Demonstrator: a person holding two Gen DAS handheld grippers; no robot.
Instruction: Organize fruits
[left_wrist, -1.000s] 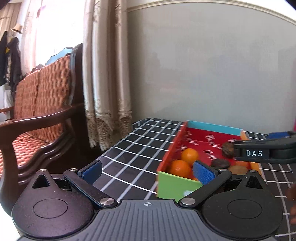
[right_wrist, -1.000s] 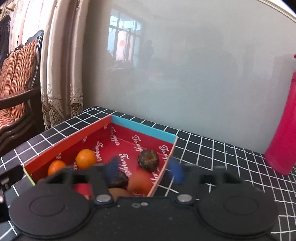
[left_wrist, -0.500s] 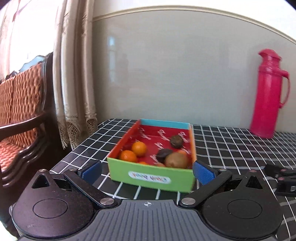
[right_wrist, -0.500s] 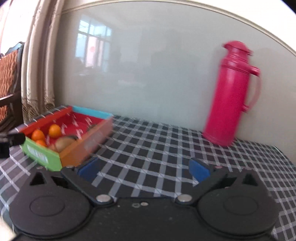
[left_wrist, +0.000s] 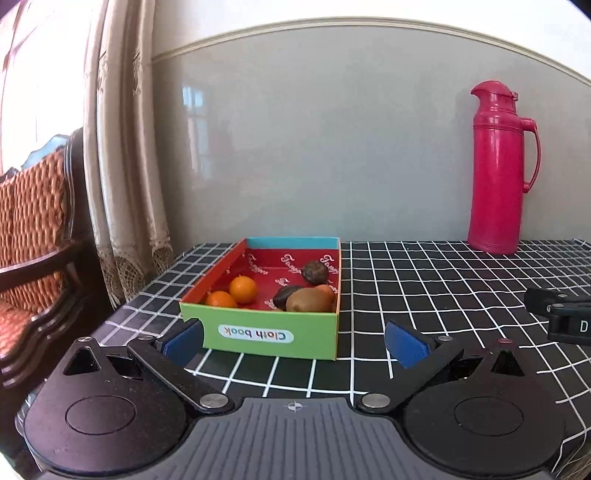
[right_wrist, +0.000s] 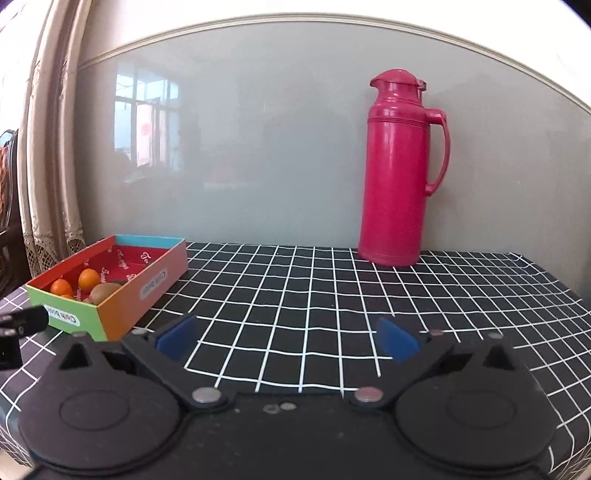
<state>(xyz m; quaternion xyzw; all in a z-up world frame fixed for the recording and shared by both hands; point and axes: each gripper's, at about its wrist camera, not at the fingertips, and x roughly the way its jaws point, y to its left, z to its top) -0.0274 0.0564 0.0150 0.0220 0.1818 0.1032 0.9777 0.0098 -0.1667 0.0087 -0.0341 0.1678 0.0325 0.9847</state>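
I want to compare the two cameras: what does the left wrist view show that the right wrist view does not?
Only the left wrist view shows the wooden armchair, the dark fruits deep in the box, and the box's green front face squarely.

Only the right wrist view shows the box's orange side wall and the bare cloth ahead of the open right tongs.

Both show the box, the oranges, the kiwi, the pink thermos, the checked tablecloth and the curtain.
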